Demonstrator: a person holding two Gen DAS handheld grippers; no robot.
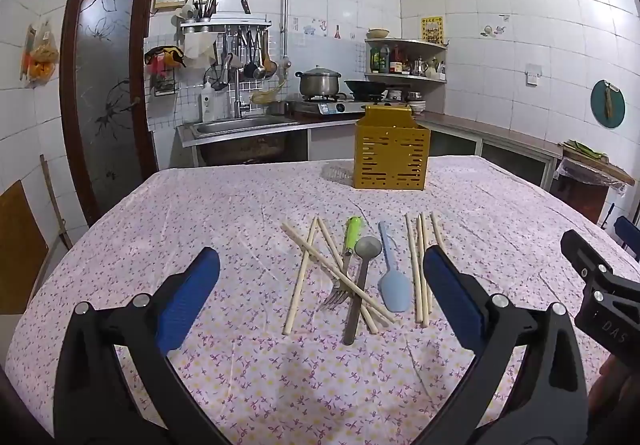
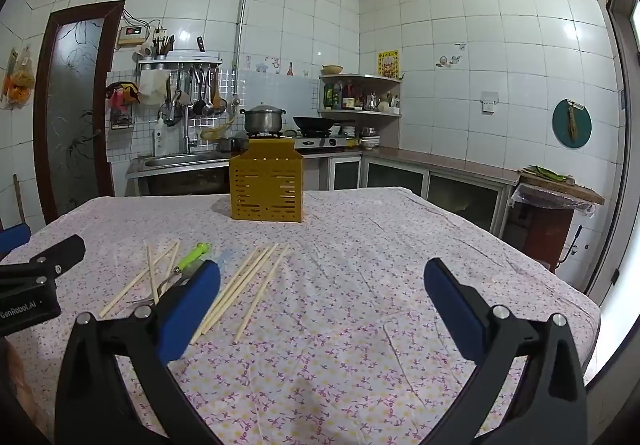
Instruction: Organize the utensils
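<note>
Floral pink cloth covers the table (image 1: 200, 213), and a slotted yellow holder (image 1: 391, 153) stands upright at its far side, well apart from the utensils. Nothing lies between my left gripper (image 1: 320, 285) and them; both its jaws and my right gripper's (image 2: 320, 297) gape wide, empty. Pale chopsticks (image 1: 420, 269) lie beside a blue spatula (image 1: 394, 285), grey spoon (image 1: 362, 277) and green-handled fork (image 1: 348, 257), more sticks crossing over these last two.

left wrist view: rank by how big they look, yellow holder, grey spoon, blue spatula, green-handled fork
1. yellow holder, though farthest away
2. grey spoon
3. green-handled fork and blue spatula: similar length, too close to rank
</note>
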